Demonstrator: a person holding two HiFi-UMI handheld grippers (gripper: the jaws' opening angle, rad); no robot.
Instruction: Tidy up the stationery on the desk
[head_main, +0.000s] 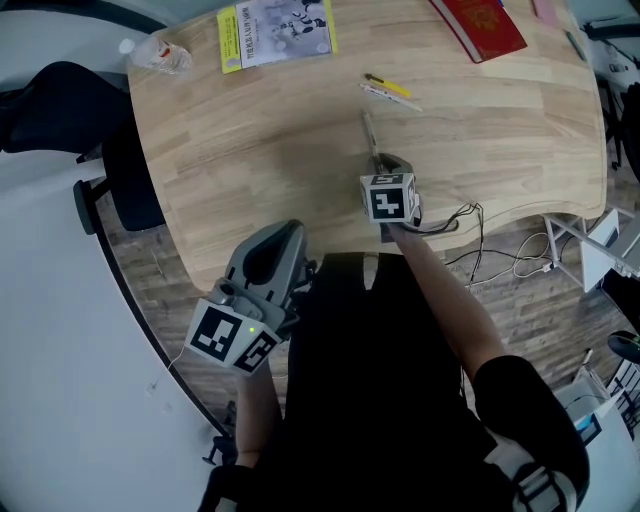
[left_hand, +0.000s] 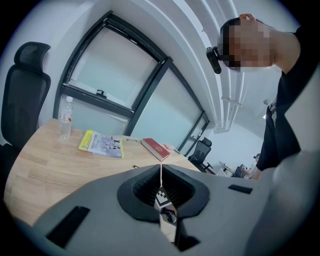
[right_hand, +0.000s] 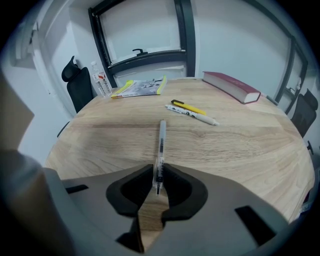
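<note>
Your right claw (right_hand: 158, 172) straddles the near end of the clear pen (right_hand: 161, 142), jaws slack beside it rather than pinching; the pen lies flat on the counter (right_hand: 240, 145). Your left claw (left_hand: 161, 170) is clenched, empty. Little looks tidied: a yellow pen (right_hand: 187, 107) and a white pen (right_hand: 195, 116) lie loose beyond. All three are slim, smooth plastic barrels on matte wood grain.

Clear pen (right_hand: 161, 137): flat on surface, near centre, lengthwise toward far edge; near end between right gripper (right_hand: 159, 172) jaws.
Yellow pen (right_hand: 187, 107), white pen (right_hand: 194, 115): flat, just beside each other, roughly parallel, beyond clear pen, to right.
Red book (right_hand: 231, 86): closed, flat, far right.
Yellow-edged booklet (right_hand: 140, 87): flat, far left.
</note>
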